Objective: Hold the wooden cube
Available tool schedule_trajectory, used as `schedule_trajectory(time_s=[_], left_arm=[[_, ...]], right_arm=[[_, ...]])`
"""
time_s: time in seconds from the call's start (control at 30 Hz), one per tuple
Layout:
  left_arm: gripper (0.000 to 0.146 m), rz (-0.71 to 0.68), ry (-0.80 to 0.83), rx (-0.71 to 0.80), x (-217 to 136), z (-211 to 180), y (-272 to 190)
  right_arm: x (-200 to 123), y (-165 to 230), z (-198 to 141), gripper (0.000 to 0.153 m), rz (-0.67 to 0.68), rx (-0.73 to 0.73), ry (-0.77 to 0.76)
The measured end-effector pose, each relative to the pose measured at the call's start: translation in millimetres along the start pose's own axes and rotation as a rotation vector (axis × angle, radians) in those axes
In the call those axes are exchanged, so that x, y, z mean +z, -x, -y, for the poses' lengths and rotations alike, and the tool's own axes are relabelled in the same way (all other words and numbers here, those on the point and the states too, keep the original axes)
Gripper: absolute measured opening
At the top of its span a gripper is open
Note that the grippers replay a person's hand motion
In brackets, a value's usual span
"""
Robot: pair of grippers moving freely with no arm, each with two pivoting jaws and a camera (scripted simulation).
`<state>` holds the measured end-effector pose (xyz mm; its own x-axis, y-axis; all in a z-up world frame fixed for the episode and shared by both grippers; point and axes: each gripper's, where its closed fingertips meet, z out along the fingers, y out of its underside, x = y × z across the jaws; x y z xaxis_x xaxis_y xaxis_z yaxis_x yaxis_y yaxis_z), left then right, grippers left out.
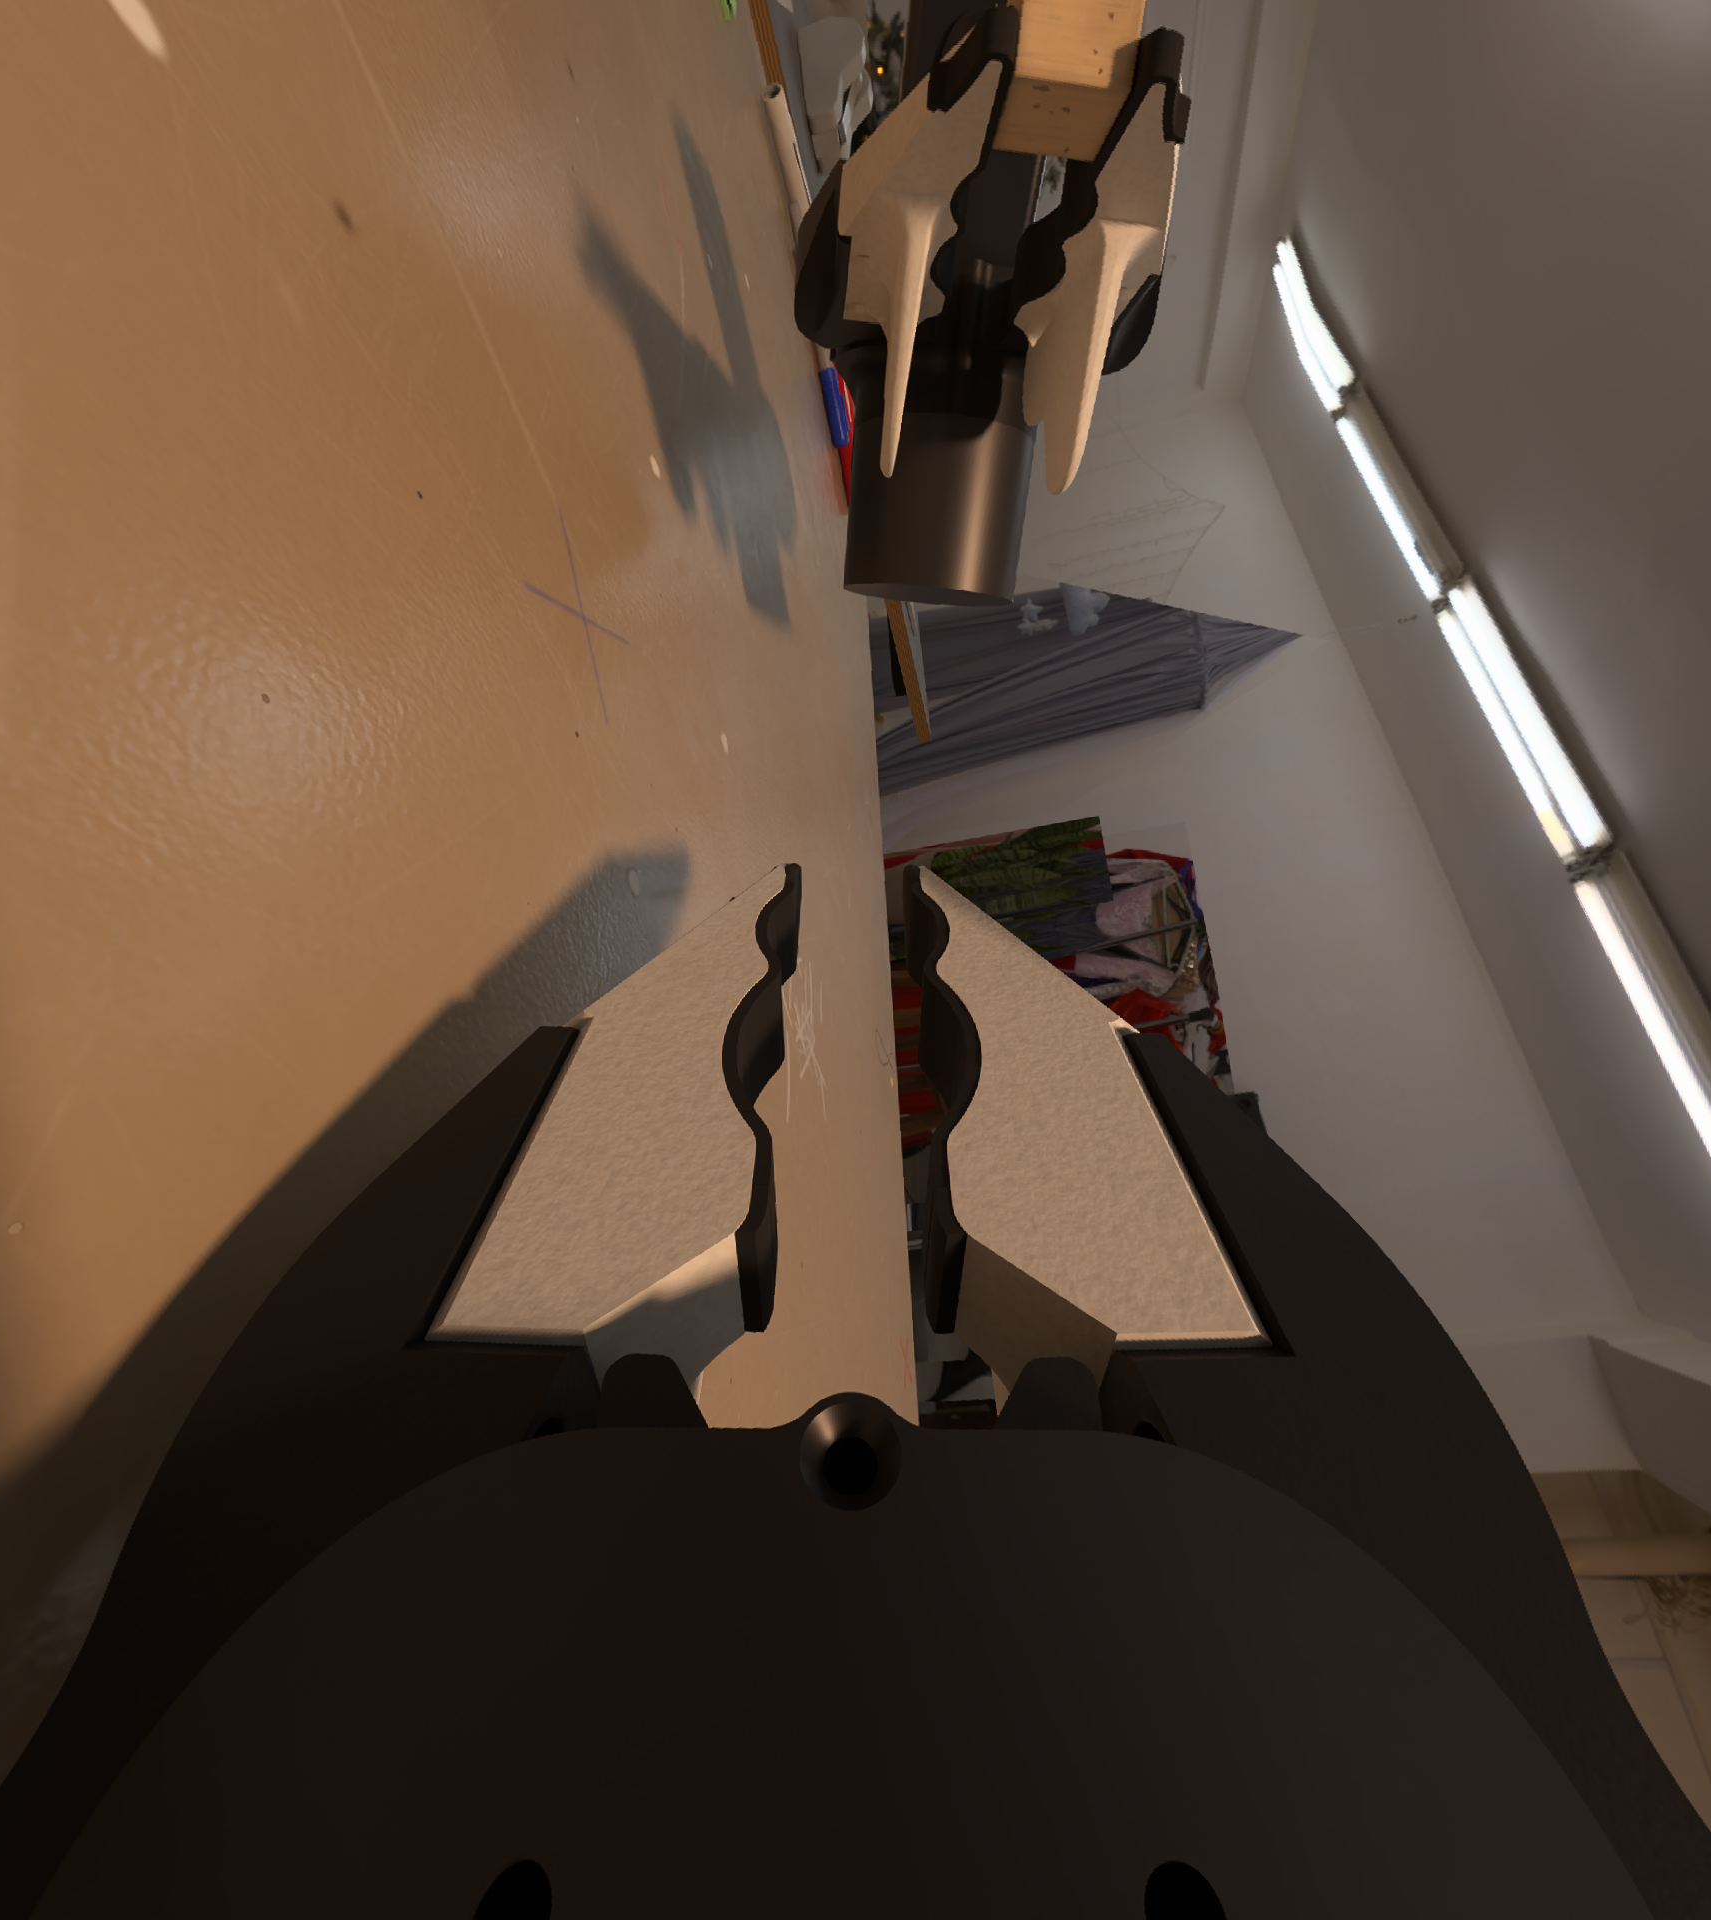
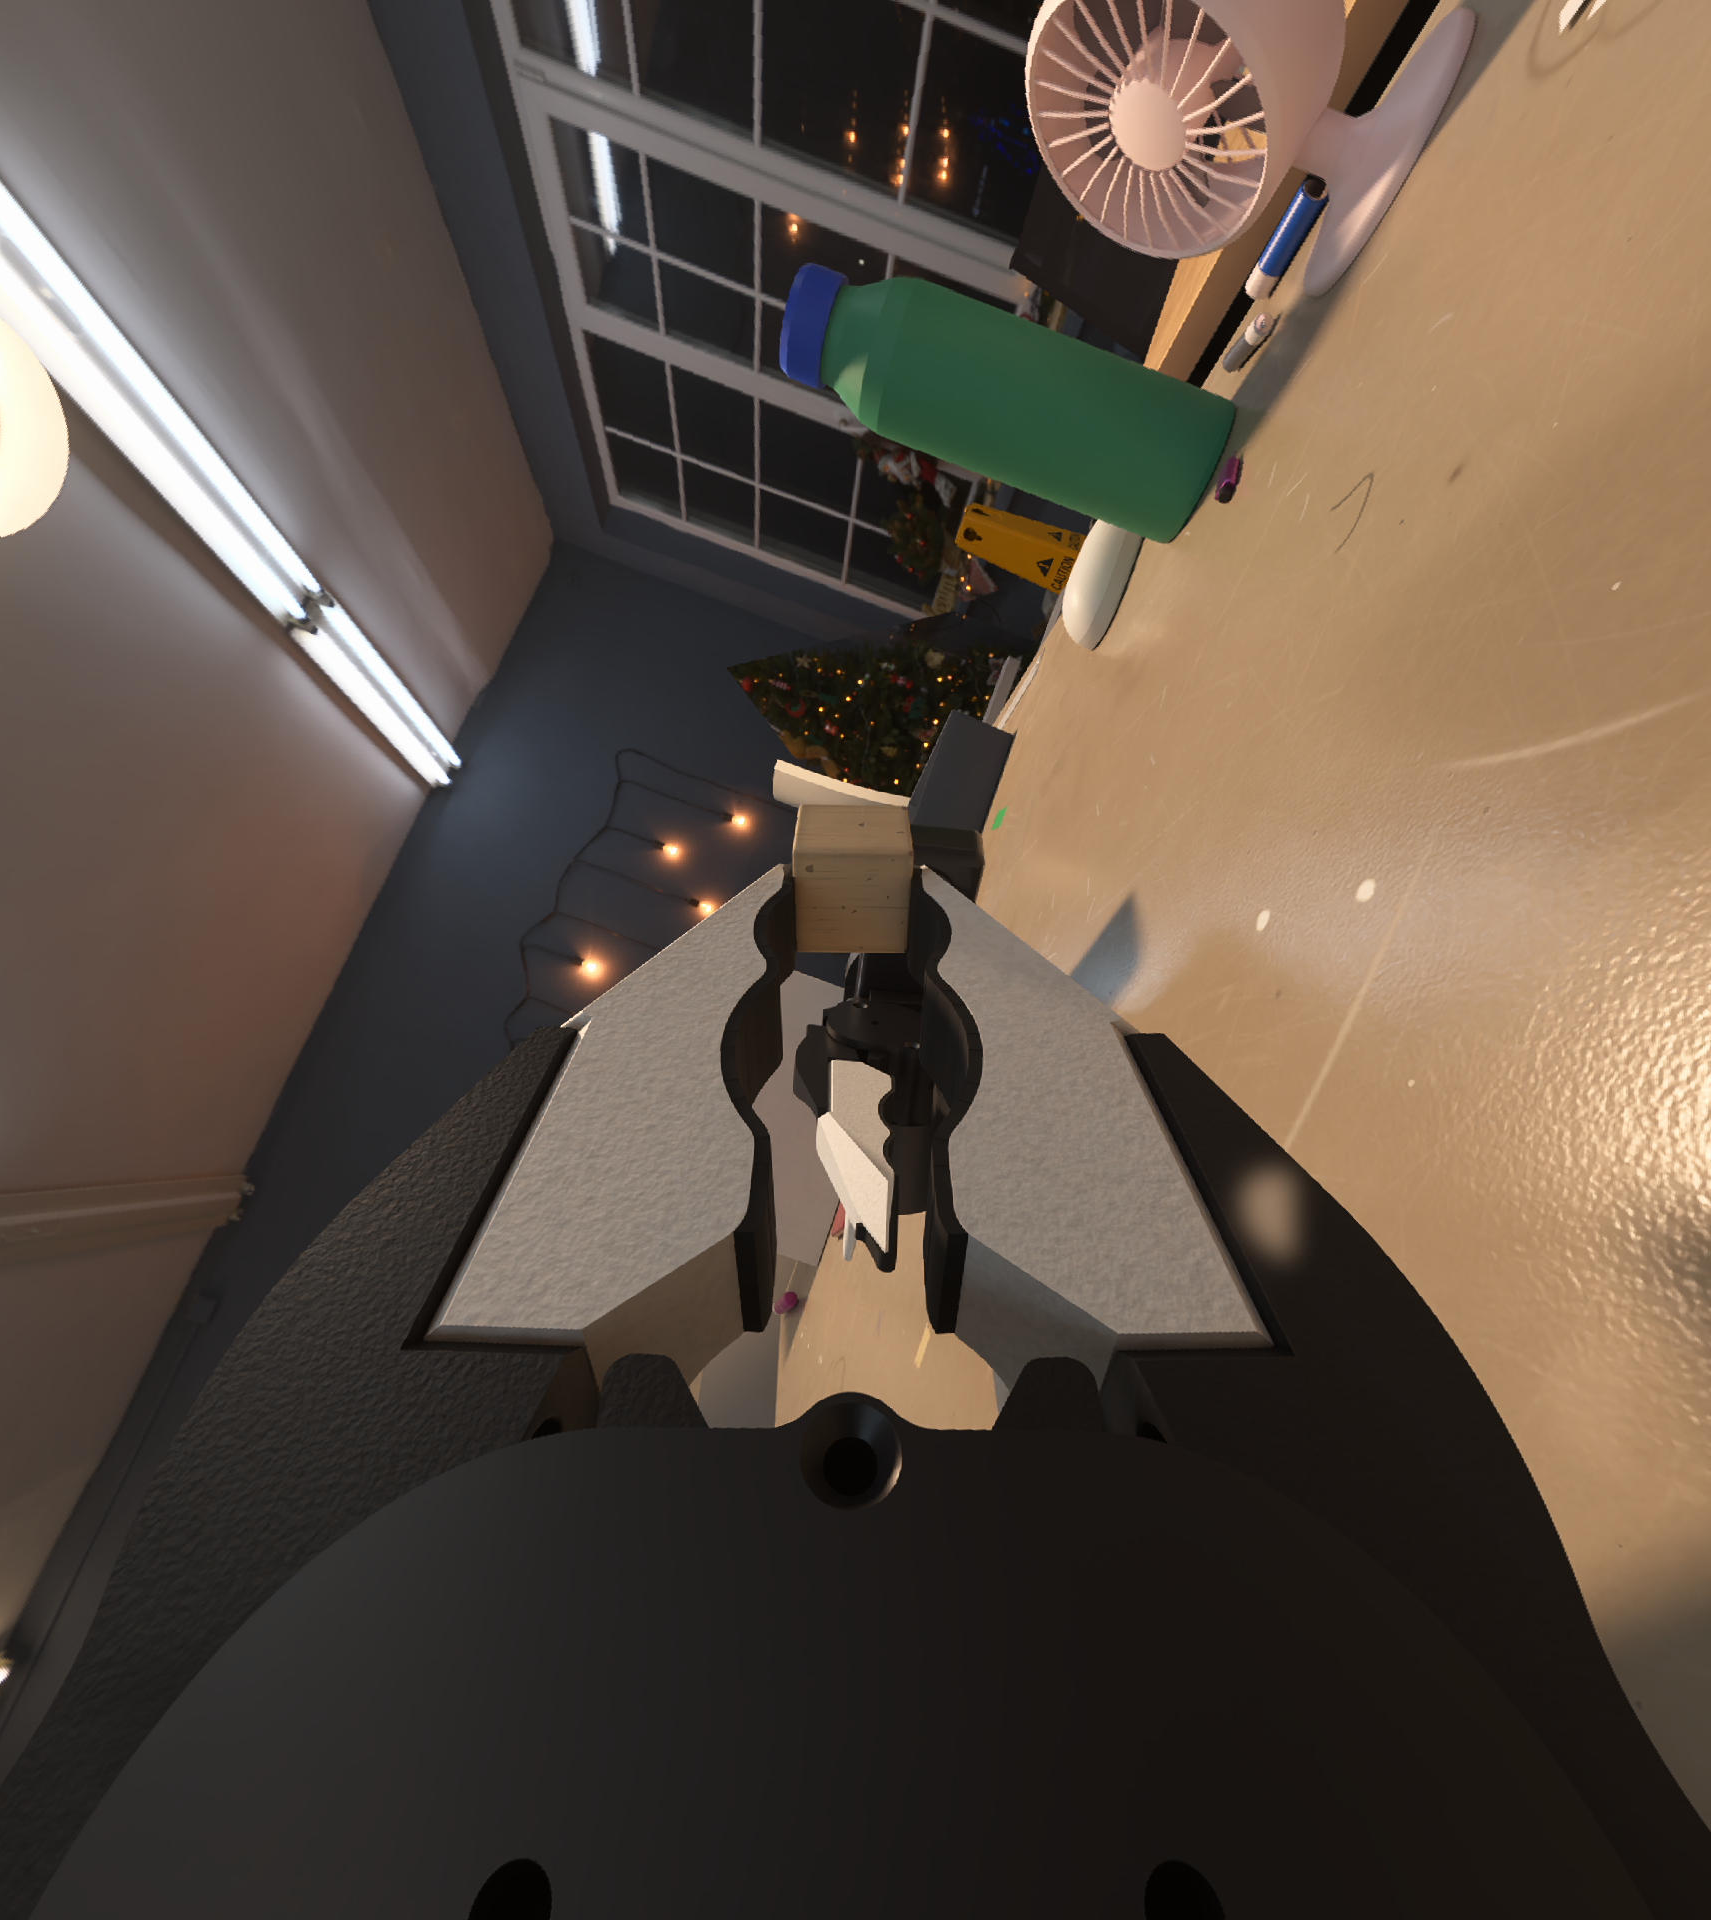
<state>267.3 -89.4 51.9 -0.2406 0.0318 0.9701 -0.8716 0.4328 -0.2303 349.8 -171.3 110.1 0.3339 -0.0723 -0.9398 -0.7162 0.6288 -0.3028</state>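
Observation:
The wooden cube [image 2: 851,883] is a small pale block clamped between the tips of my right gripper [image 2: 851,875], which is shut on it and holds it in the air beside the tan table [image 2: 1453,935]. In the left wrist view the same cube [image 1: 1064,104] shows at the top, in the right gripper [image 1: 1069,52], off the table [image 1: 207,623]. My left gripper [image 1: 853,875] has its fingers a small way apart with nothing between them, near the table's edge. It also shows through the right gripper's jaws [image 2: 887,1247].
A green bottle with a blue cap [image 2: 1017,405] stands on the table past the cube. A pink fan [image 2: 1163,114], a blue marker [image 2: 1287,234] and a white rounded object [image 2: 1095,582] are near the far edge. A blue object [image 1: 835,405] lies at the table's edge.

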Motion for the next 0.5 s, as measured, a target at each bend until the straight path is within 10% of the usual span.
schedule_trajectory(time_s=[0.5], left_arm=[[0.019,-0.001,-0.001,-0.002,0.2,0.3,0.1]], right_arm=[[0.6,-0.3,-0.3,0.020,0.002,0.004,0.003]])
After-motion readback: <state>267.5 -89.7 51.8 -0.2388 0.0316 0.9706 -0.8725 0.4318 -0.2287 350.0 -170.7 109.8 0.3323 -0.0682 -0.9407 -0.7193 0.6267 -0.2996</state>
